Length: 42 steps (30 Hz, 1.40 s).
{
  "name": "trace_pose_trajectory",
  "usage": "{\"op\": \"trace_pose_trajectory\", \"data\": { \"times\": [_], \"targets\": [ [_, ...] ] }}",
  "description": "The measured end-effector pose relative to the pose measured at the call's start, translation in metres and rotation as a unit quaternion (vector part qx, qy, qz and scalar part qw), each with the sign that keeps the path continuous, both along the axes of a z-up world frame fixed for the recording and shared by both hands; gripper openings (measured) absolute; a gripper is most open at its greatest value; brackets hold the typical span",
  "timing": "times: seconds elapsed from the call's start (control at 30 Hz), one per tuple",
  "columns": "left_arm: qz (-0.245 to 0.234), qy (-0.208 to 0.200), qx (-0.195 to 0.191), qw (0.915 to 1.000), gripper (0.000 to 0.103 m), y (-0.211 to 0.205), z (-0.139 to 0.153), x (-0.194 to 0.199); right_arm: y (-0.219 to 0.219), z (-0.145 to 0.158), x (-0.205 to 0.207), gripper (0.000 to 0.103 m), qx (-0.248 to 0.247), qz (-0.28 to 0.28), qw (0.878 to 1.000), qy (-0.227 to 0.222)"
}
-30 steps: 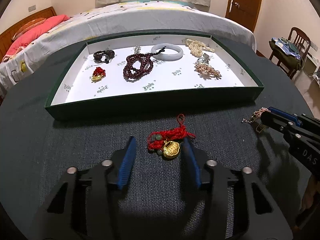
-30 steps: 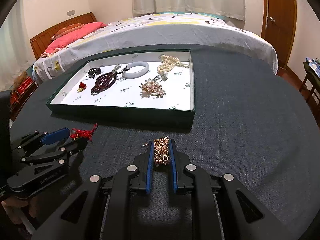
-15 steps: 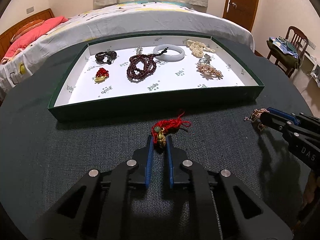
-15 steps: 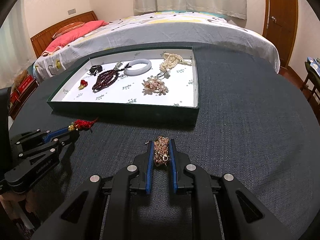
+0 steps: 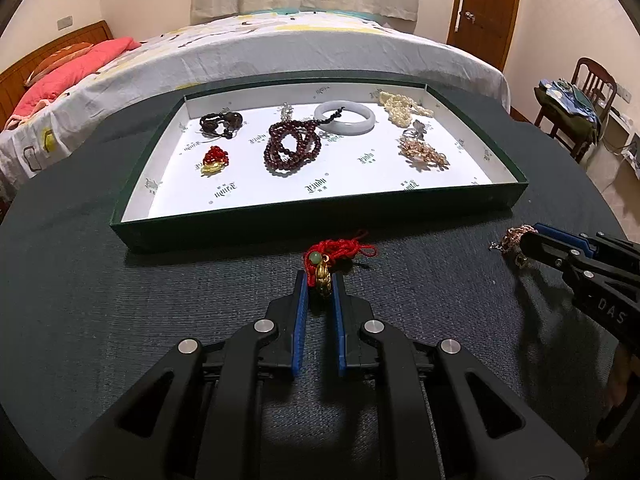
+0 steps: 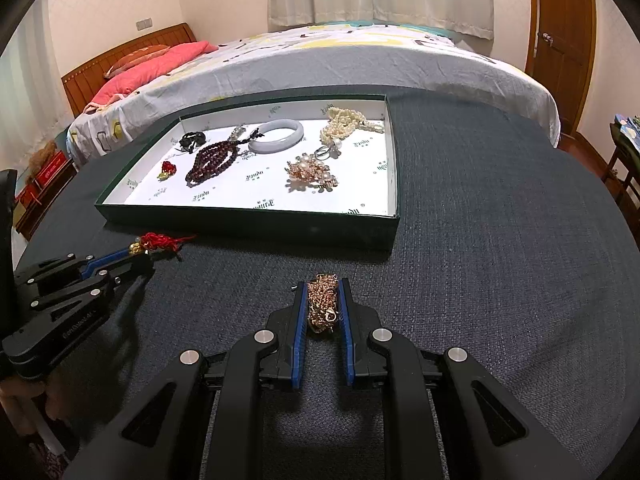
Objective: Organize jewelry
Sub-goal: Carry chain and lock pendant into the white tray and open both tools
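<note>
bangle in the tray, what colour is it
The bangle is a pale, milky white with a faint lavender tint; it shows best in the left wrist view.

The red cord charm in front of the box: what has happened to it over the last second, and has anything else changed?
The left gripper closed on the red cord charm: its fingers, spread wide on either side a second ago, now pinch the gold pendant. The charm bunched up between them. The right gripper kept its hold on the gold chain, and the pieces in the green box lie as before.
</note>
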State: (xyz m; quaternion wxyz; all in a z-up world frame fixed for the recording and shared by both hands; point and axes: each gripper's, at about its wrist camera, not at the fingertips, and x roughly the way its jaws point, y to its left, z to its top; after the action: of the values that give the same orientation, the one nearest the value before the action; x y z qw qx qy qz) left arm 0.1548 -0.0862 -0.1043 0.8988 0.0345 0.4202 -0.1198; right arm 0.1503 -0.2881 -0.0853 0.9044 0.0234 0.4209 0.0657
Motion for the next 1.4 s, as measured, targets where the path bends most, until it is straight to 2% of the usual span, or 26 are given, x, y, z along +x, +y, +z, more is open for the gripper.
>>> {"op": "trace_pose_trajectory", "data": {
  "times": [0.73, 1.4],
  "targets": [
    [0.025, -0.044, -0.019, 0.9985, 0.012, 0.023, 0.042, -0.012, 0.008, 0.049, -0.012, 0.016, 0.001, 0.006, 0.998, -0.057],
    [0.043, -0.118, -0.042, 0.9912, 0.012, 0.038, 0.101, -0.011, 0.034, 0.116, -0.003, 0.016, 0.006, 0.03, 0.99, -0.139]
  ]
}}
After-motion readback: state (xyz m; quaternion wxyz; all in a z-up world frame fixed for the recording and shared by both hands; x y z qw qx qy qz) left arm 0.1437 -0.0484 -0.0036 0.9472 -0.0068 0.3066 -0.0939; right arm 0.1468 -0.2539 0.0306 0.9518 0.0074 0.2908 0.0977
